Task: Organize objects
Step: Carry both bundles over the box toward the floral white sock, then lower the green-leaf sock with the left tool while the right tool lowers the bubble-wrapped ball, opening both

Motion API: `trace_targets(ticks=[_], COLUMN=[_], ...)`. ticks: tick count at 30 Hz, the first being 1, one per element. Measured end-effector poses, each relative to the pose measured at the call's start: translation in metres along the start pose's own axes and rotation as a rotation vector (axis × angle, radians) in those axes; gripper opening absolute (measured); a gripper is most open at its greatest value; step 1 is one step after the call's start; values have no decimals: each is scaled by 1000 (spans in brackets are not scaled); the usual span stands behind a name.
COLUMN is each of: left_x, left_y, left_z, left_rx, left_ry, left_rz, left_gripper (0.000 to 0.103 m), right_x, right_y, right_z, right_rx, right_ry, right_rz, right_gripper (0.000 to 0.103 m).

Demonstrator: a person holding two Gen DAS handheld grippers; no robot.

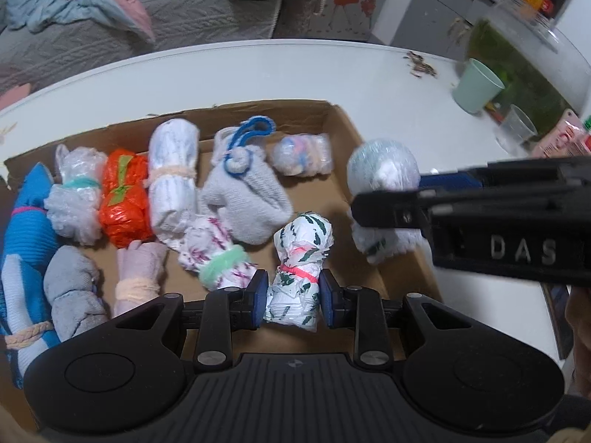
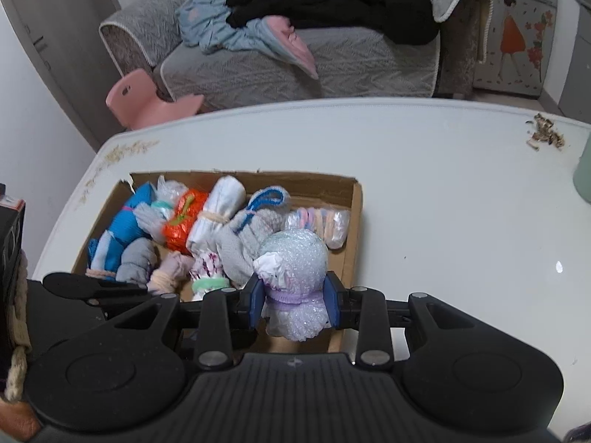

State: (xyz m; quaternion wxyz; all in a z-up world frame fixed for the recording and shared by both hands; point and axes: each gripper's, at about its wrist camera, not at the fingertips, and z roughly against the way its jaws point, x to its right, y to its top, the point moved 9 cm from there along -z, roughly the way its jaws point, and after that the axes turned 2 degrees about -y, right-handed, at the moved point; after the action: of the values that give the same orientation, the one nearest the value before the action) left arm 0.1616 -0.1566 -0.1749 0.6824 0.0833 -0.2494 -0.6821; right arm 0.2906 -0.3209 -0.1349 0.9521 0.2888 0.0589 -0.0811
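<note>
Left wrist view: white counter (image 1: 369, 85) carries a shallow cardboard box (image 1: 332, 118), far wall up, near side under the tools. Box is packed with tied bundles. Far left, a blue knit roll (image 1: 29, 229) with a pink band, running along the box's left side. Next, a grey knit pouch (image 1: 243, 199) with a blue drawstring loop, mid-box. Left of it a white striped roll (image 1: 171, 184) tied with peach yarn, then an orange plastic bundle (image 1: 123, 199) with a green strip, then a clear bubble-wrap bundle (image 1: 75, 199) with a teal band. Near row: grey roll (image 1: 70, 291), pink roll (image 1: 138, 277), white-and-purple print bundle (image 1: 212, 254) with a green band. Small clear packet of pastel bands (image 1: 301, 155) in the far right corner.

Left tool (image 1: 291, 297) is clamped on a white bundle with green leaf print (image 1: 301, 258), pink tie at the waist, standing upright over the box's near edge.

Right tool (image 2: 295, 304) is clamped on a bubble-wrap bundle with a lilac band (image 2: 295, 269), hanging over the box's right near part. Pads press the band from both sides.

Mint cup (image 1: 476, 86) and a clear cup (image 1: 515, 129) sit on the counter well right of the box.
</note>
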Motion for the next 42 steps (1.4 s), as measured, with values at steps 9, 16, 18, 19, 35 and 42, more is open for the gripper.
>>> trace_targets(ticks=[9,16,18,19,35,42], left_x=[1,2,3,4,14,12], left_y=[4,4,4,4,-1,-4], left_z=[-7,-7,-6,-7,15,35], left_rx=[6,4,3,-2,-8,-2], left_ry=[5,7,2,-2,-19,-4], left_rz=[5,-1,-1,-5,-29,-36], left_gripper=[36,37,37,39,66,76], right_x=[-2,-1,0,0,2,-5], right_y=[-8,-11,-11,-11,-4,-8], right_z=[-24,-22,-22,-21,-11,-9], right_rx=[-75,-80,-79,-79,-63,-80], right_ry=[-13,-24,-25,-24,-8,3], right_rz=[33,45,44,45,42,59], right_gripper=[32,33,33,33,44,50])
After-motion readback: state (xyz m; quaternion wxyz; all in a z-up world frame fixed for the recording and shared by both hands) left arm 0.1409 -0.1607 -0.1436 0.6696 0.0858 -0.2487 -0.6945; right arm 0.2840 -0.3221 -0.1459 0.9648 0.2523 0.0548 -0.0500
